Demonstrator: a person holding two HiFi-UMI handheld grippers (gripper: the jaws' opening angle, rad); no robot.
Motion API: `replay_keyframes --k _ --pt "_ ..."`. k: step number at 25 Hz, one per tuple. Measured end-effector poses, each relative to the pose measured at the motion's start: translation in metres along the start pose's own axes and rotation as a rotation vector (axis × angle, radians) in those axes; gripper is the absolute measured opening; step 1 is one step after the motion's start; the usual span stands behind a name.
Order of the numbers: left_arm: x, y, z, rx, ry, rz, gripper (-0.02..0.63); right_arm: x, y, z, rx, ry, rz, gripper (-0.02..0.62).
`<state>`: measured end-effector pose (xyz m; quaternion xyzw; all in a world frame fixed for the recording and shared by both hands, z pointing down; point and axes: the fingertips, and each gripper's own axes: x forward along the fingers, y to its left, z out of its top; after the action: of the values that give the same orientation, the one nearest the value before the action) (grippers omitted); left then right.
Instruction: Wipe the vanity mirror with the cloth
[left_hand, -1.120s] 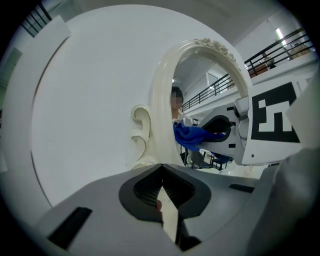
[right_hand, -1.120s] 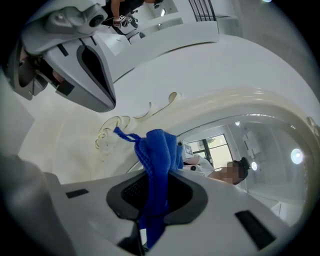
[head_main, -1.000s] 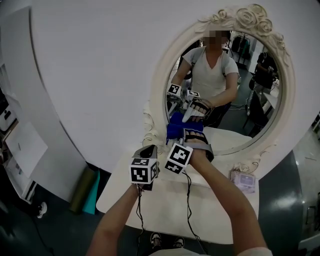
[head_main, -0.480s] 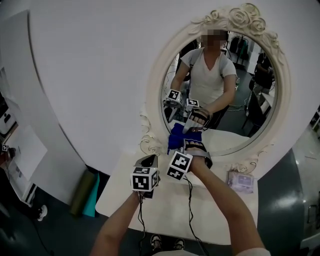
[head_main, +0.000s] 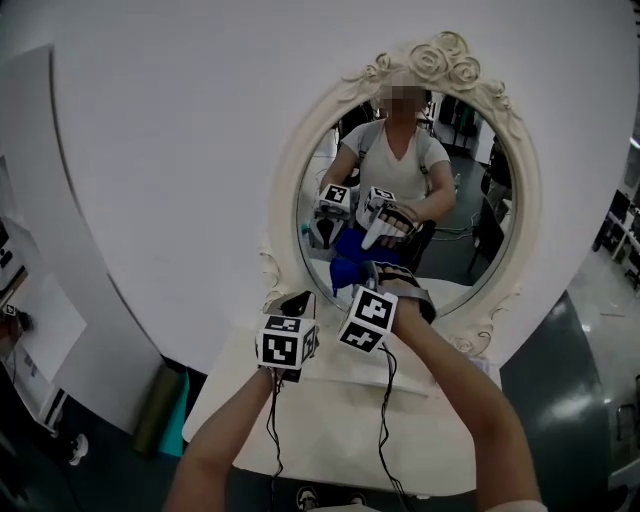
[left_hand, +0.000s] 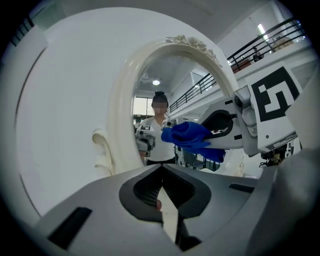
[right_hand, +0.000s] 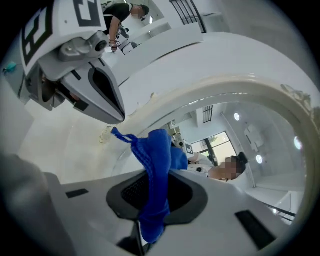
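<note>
head view and both gripper views, vanity mirror standing at the back edge of a white surface. the right hand-held gripper reaches to the lower left part of the glass, its jaws pinching a blue cloth; in the right gripper view the cloth runs up from between the pressed jaws of that hand-held gripper and its free upper end meets the glass just inside the cream frame, where cloth and reflection join. the left hand-held gripper hangs above the surface, just beside the right one and in front of the frame's lower left curve; in the left gripper view its jaws are pressed together with nothing between them, and the bunched cloth shows ahead of them, against the mirror. the glass reflects the person, both marker cubes and the cloth.
</note>
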<state>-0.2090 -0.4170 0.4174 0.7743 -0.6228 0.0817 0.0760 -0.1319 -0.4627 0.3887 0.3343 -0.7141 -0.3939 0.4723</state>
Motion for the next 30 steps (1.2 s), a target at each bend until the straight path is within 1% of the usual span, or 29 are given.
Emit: replay_keyframes --k 4,7,9,12,16,20,23,25,30 --pt "0.009 -0.016 0.072 0.077 -0.084 -0.014 0.009 -0.028 -0.07 -0.012 -0.021 0.008 -0.101 0.072" --pt "0.014 -0.032 0.127 0.122 -0.137 -0.027 0.009 -0.058 -0.129 -0.012 -0.026 0.006 -0.185 0.074" --pt "0.015 -0.042 0.163 0.129 -0.175 -0.04 0.009 -0.083 -0.169 -0.008 -0.044 0.007 -0.262 0.072" --pt "0.011 -0.052 0.214 0.112 -0.242 -0.059 0.009 -0.117 -0.22 0.0 -0.076 0.014 -0.364 0.072" --pt "-0.002 -0.059 0.267 0.135 -0.317 -0.056 0.009 -0.152 -0.268 0.007 -0.12 0.045 -0.459 0.072" --pt "-0.012 -0.061 0.299 0.159 -0.352 -0.043 0.009 -0.168 -0.297 0.007 -0.17 0.1 -0.529 0.072" --pt "-0.016 -0.061 0.308 0.174 -0.368 -0.032 0.009 -0.17 -0.308 0.007 -0.199 0.134 -0.561 0.072" --pt "-0.016 -0.061 0.308 0.173 -0.369 -0.031 0.009 -0.168 -0.312 0.005 -0.201 0.151 -0.569 0.074" --pt "-0.012 -0.058 0.298 0.15 -0.348 -0.039 0.009 -0.156 -0.311 -0.001 -0.187 0.174 -0.545 0.074"
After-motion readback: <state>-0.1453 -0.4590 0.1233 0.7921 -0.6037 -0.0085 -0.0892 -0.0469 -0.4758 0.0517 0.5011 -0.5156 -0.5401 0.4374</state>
